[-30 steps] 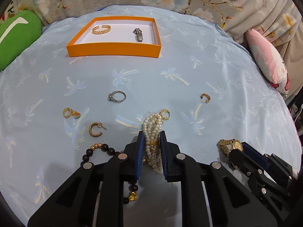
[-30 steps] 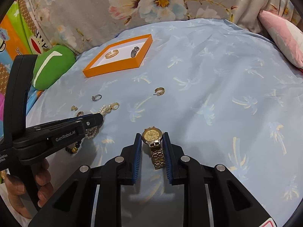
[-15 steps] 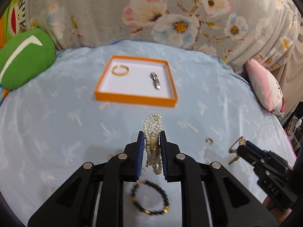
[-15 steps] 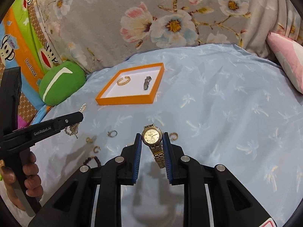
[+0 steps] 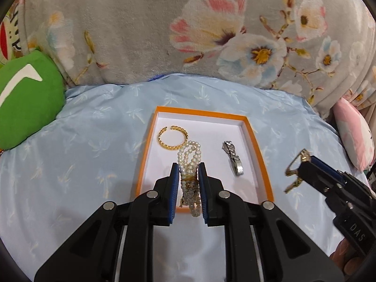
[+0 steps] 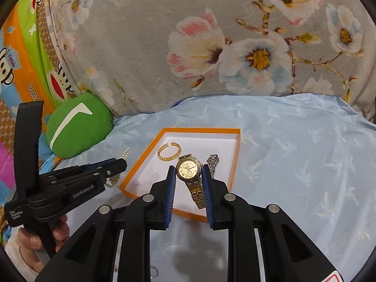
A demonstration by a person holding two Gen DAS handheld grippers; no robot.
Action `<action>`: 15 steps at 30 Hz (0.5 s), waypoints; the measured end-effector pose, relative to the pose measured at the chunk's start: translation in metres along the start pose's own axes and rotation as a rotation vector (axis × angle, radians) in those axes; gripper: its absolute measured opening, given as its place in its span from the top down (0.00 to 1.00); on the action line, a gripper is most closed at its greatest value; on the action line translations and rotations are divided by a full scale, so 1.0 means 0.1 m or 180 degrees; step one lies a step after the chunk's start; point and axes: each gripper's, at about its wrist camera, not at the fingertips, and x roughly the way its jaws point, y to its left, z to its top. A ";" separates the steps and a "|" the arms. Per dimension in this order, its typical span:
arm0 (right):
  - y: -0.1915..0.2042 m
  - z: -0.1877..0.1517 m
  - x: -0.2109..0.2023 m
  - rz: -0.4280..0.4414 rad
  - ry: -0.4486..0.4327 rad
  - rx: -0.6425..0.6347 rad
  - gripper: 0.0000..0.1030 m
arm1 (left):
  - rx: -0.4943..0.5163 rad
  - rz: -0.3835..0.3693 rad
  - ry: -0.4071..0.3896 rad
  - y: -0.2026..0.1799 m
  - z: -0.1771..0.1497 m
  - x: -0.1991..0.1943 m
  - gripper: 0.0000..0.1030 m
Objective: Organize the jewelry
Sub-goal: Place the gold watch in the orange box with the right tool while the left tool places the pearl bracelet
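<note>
My left gripper [image 5: 187, 171] is shut on a white pearl bracelet [image 5: 189, 158] and holds it above the near part of the orange tray [image 5: 256, 138]. My right gripper [image 6: 189, 172] is shut on a gold watch [image 6: 189, 169] and holds it above the same tray [image 6: 236, 162]. A gold bangle [image 5: 172, 137] and a silver watch [image 5: 233, 157] lie in the tray. The right gripper [image 5: 303, 162] with the gold watch also shows at the right of the left wrist view. The left gripper [image 6: 117, 163] shows at the left of the right wrist view.
The tray lies on a light blue bedsheet [image 5: 94, 141]. A green cushion [image 5: 25, 98] is at the left, a pink pillow [image 5: 354, 131] at the right, and a grey floral blanket [image 5: 188, 28] rises behind the tray.
Both grippers lifted their jewelry off the sheet and moved forward to the tray. The loose rings and bead bracelet on the sheet have dropped out of view.
</note>
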 end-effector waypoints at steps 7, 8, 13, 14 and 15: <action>-0.07 -0.03 0.74 -0.0009 0.0308 0.0088 0.79 | -0.0100 -0.0002 0.0213 0.11 0.05 0.61 0.85; -0.07 -0.04 0.80 -0.0014 0.0350 0.0085 0.79 | -0.0114 -0.0003 0.0240 0.12 0.04 0.66 0.85; -0.13 -0.12 1.02 -0.0066 0.0460 0.0117 0.78 | -0.0090 0.0012 0.0231 0.12 0.00 0.82 0.79; -0.14 -0.13 1.03 -0.0066 0.0447 0.0131 0.78 | -0.0071 0.0052 0.0213 0.12 -0.01 0.83 0.75; -0.15 -0.13 1.02 -0.0078 0.0416 0.0132 0.78 | -0.0066 0.0071 0.0193 0.12 -0.01 0.83 0.65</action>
